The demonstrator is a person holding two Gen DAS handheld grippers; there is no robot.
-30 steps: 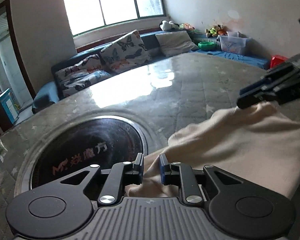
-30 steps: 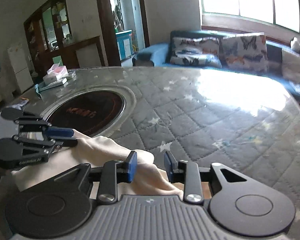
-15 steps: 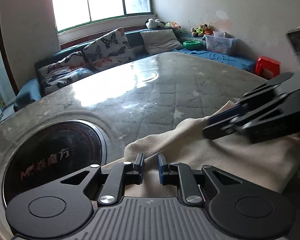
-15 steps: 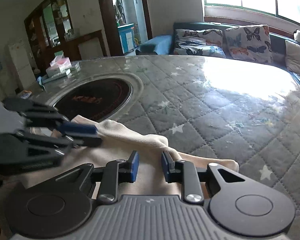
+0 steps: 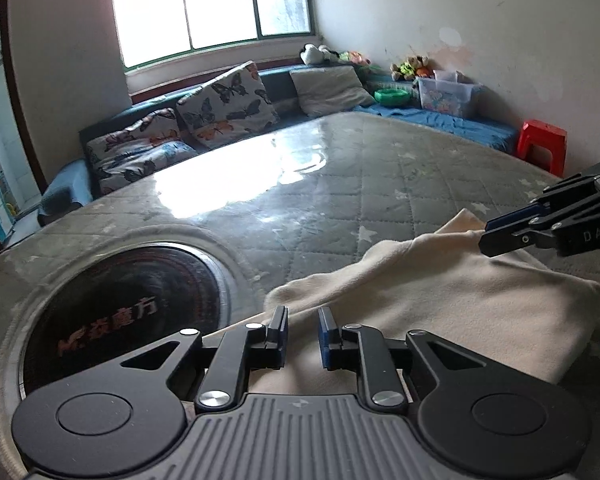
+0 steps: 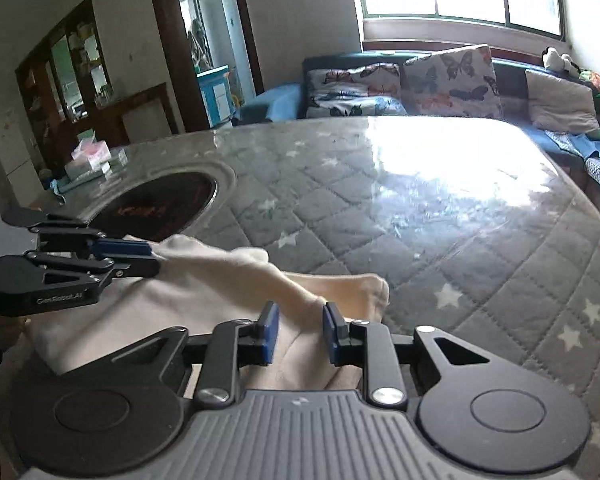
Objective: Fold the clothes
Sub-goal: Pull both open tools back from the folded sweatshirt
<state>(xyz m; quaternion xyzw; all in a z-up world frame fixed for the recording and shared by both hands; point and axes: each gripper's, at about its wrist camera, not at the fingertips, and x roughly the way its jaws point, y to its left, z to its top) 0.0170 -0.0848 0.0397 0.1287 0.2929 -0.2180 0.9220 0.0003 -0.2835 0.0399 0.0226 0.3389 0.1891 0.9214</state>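
Note:
A cream cloth (image 5: 440,304) lies folded on the grey quilted table top (image 5: 340,184), close to its near edge. My left gripper (image 5: 302,314) sits at the cloth's left end with its jaws narrow and a fold of cloth pinched between the blue pads. In the right wrist view the left gripper (image 6: 152,258) comes in from the left, clamped on a raised corner of the cloth (image 6: 220,276). My right gripper (image 6: 300,310) grips the other end, a ridge of fabric running up between its fingers. The left wrist view shows the right gripper (image 5: 486,234) biting the lifted right corner.
A dark round plate (image 5: 132,300) is set into the table just left of the cloth. Boxes and a tissue pack (image 6: 92,156) sit at the table's far left edge. A sofa with butterfly cushions (image 5: 224,104) runs behind, and a red stool (image 5: 542,144) stands to the right.
The right gripper's jaws have narrowed on the cloth and it has sunk a little. The lifted cloth edge now hangs lower, stretched as a ridge between the two grippers.

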